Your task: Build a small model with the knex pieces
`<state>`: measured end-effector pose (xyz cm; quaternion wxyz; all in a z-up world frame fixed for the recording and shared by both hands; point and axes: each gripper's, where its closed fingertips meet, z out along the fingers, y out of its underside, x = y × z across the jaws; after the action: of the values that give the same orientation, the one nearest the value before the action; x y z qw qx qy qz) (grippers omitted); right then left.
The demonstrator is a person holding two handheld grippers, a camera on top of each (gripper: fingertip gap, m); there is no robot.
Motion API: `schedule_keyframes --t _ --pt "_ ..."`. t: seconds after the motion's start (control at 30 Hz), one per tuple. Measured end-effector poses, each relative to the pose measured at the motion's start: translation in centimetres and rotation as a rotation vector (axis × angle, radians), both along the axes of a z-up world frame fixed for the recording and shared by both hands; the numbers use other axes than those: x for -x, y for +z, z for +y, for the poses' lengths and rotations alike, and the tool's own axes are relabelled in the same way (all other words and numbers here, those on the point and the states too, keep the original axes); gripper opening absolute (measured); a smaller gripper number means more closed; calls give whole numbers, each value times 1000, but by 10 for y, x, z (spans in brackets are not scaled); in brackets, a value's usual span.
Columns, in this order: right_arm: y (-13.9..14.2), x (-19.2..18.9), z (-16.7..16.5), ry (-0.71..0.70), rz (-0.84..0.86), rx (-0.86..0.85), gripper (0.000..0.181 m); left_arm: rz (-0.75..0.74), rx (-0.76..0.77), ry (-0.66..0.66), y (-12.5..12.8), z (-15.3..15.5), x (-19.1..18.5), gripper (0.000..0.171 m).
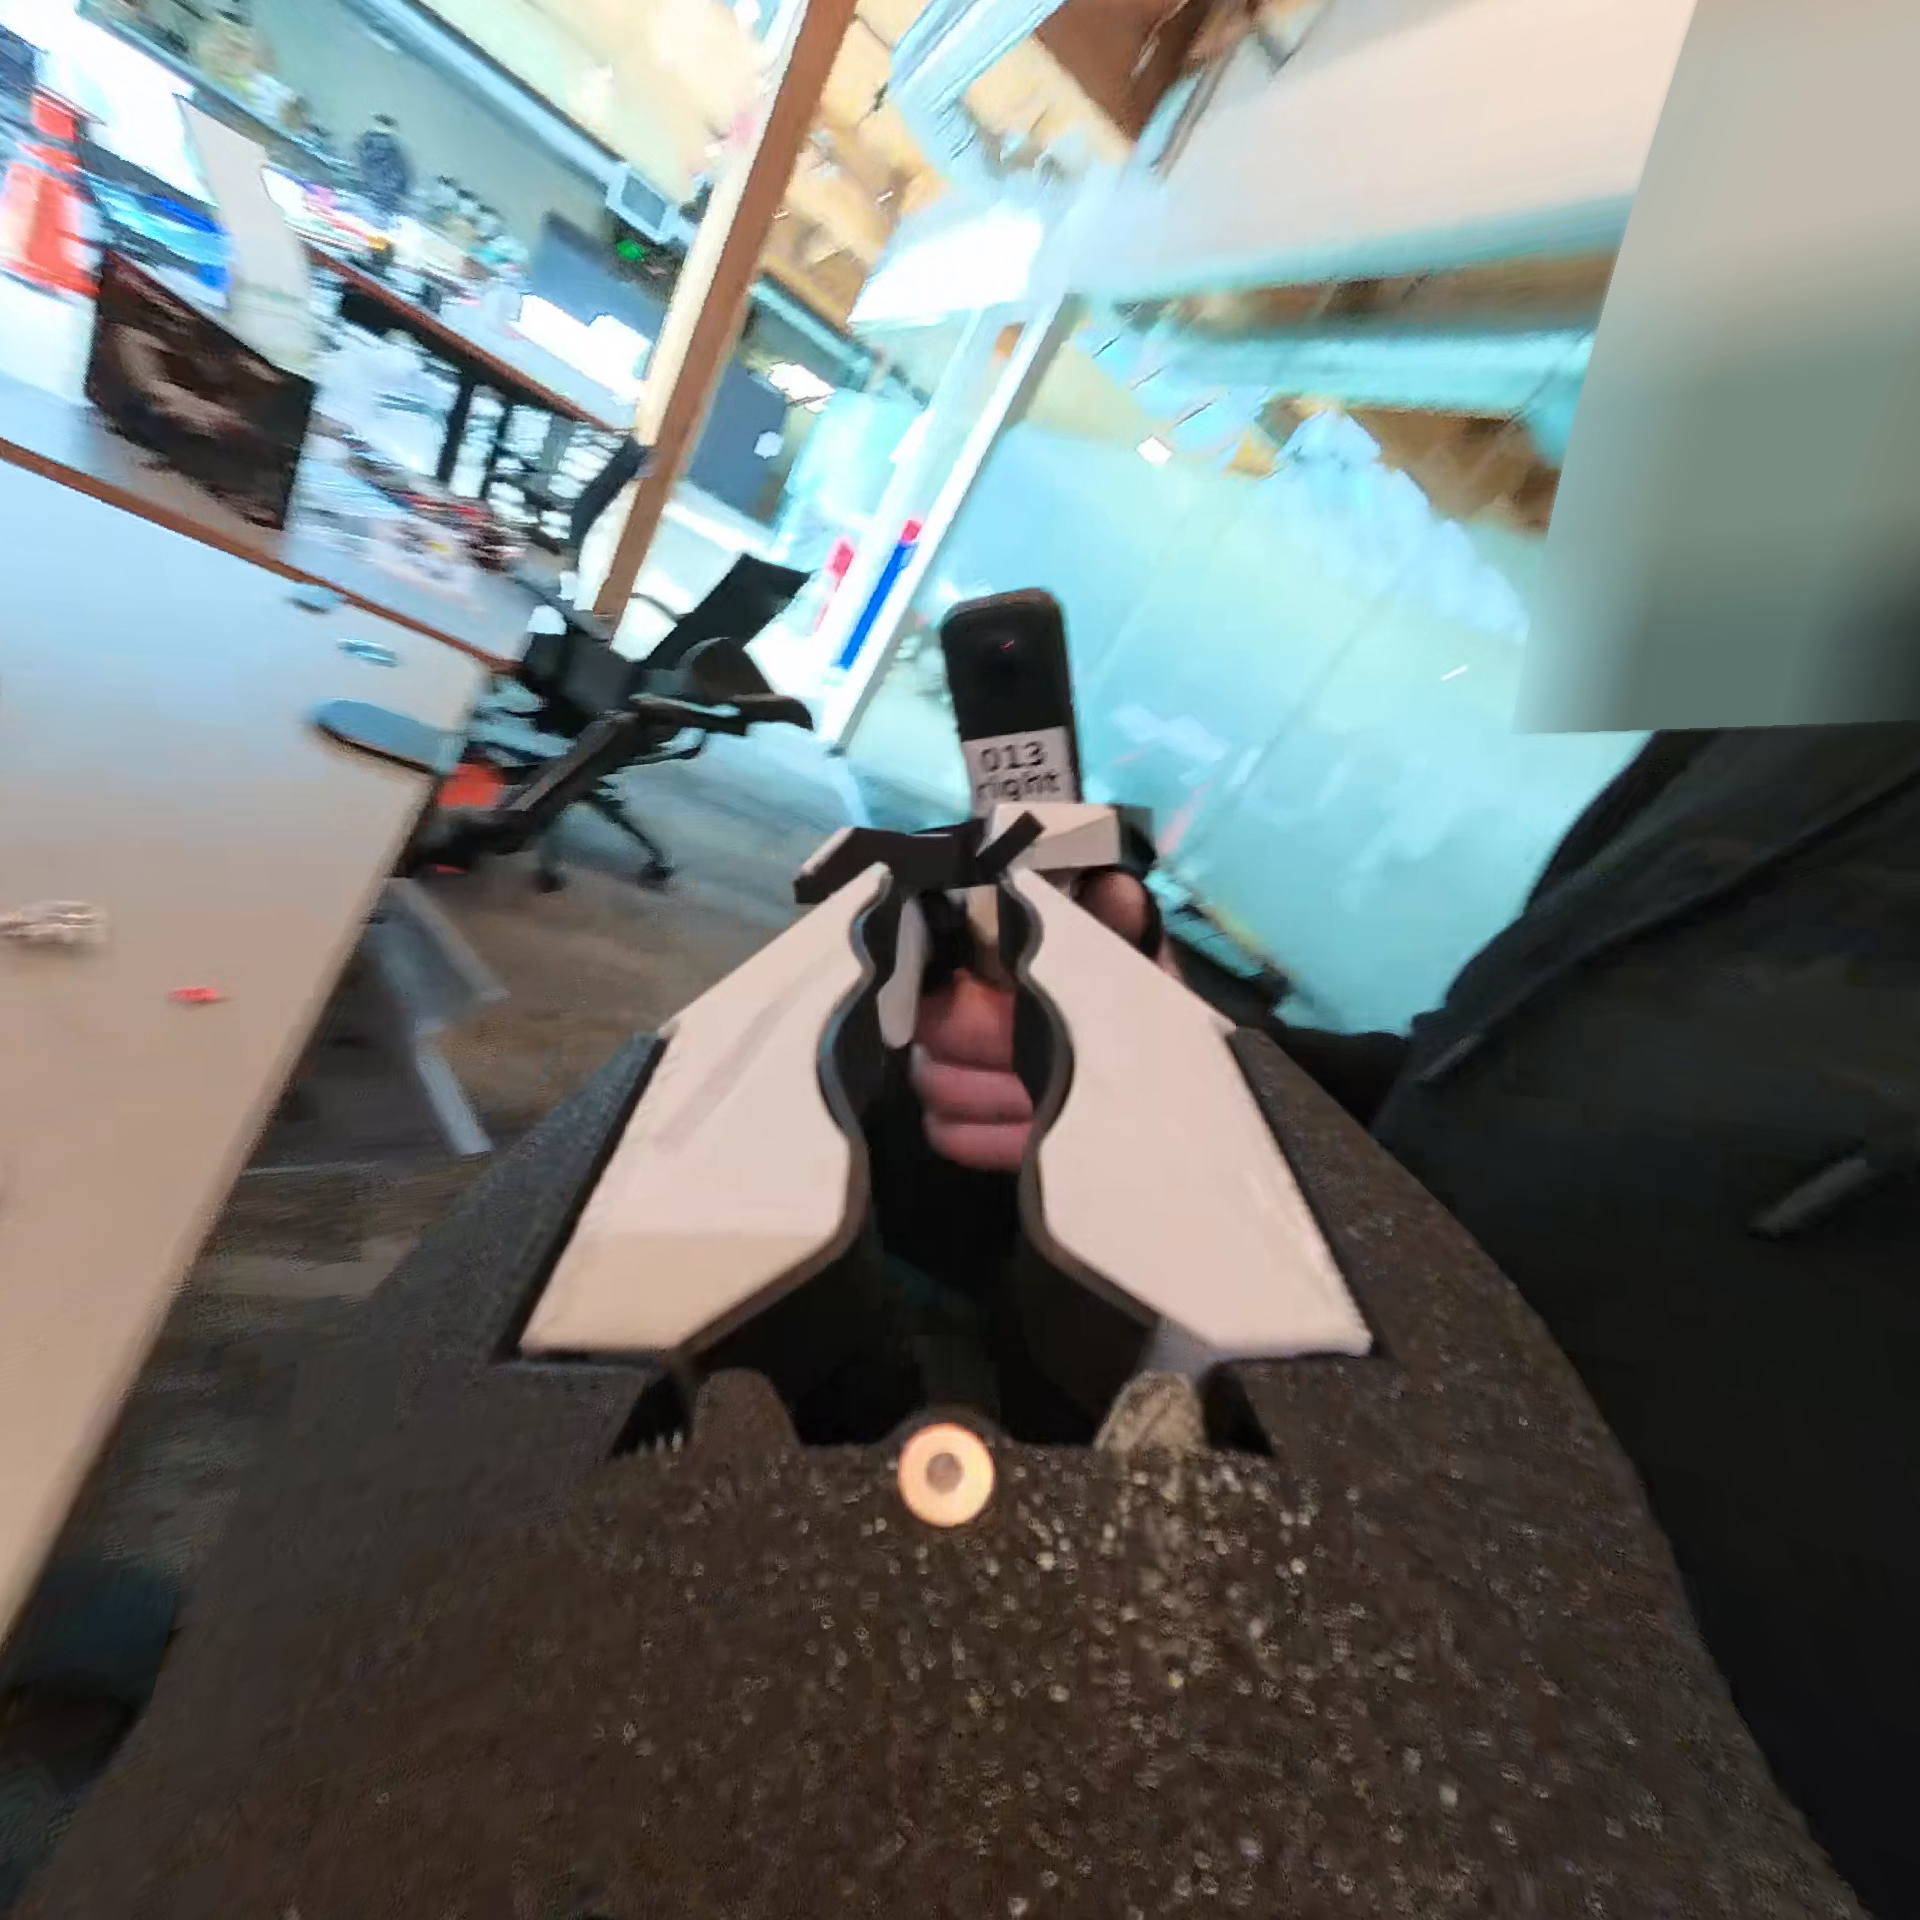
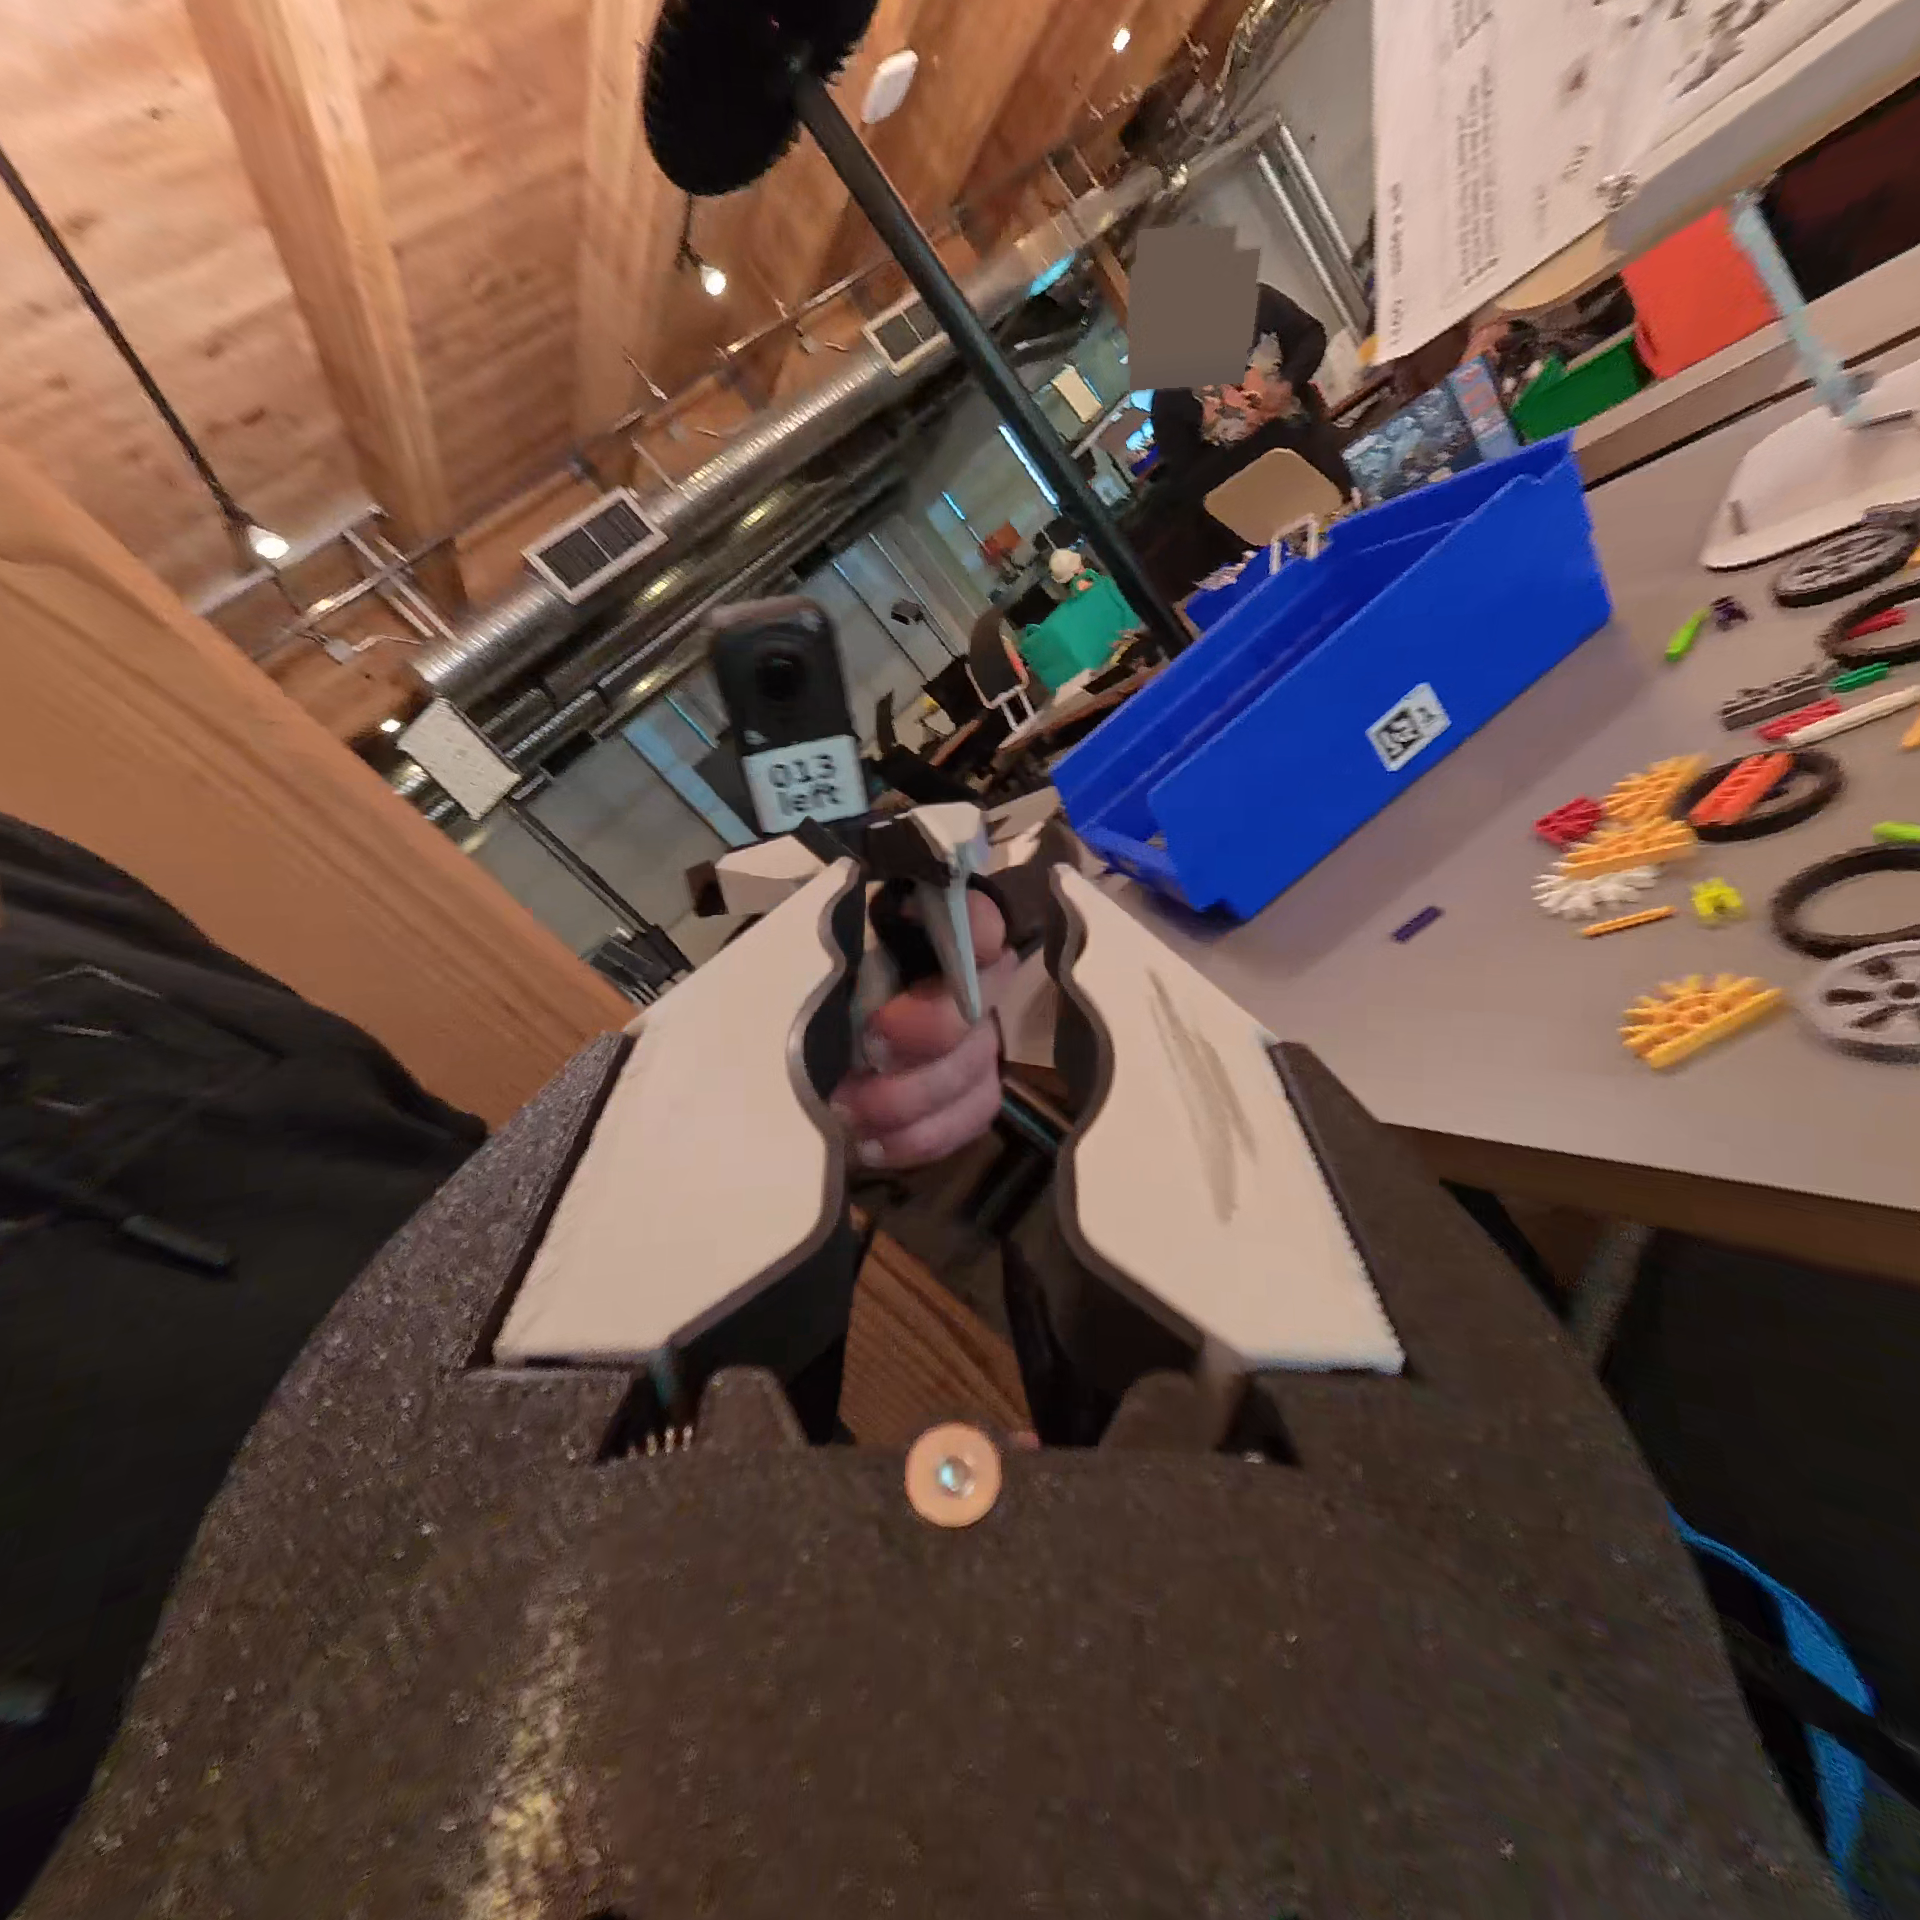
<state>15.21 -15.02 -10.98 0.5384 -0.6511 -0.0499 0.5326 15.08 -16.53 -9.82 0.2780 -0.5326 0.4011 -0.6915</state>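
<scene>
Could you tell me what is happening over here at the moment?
A person holds two handheld tools up in the air, pointed at each other, beside a grey table. The left tool and the right tool are both open and hold nothing. On the table lie a blue bin, black wheels and small plastic construction pieces, untouched.

Wrist cameras tilted, facing each other closely, each showing the opposite claw

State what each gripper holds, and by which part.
Nothing. The left gripper and the right gripper are both open and empty, pointed at each other in the air beside the grey table.
</scene>
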Motion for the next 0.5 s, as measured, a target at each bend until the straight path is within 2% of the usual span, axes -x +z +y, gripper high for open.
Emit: schedule_keyframes --t 0.17,0.3,0.4,0.5 --pt "13 1 -29 20 29 -24 34 -127 222 -158 19 -29 0 15" --pt "11 -9 -38 45 74 -37 33 -193 398 -229 16 -31 -6 16" --pt "-5 -15 -40 57 67 -27 33 -175 436 -285 5 -41 -17 13" --pt "-17 -27 -42 66 119 -12 35 -83 398 -281 -11 -52 -38 7"
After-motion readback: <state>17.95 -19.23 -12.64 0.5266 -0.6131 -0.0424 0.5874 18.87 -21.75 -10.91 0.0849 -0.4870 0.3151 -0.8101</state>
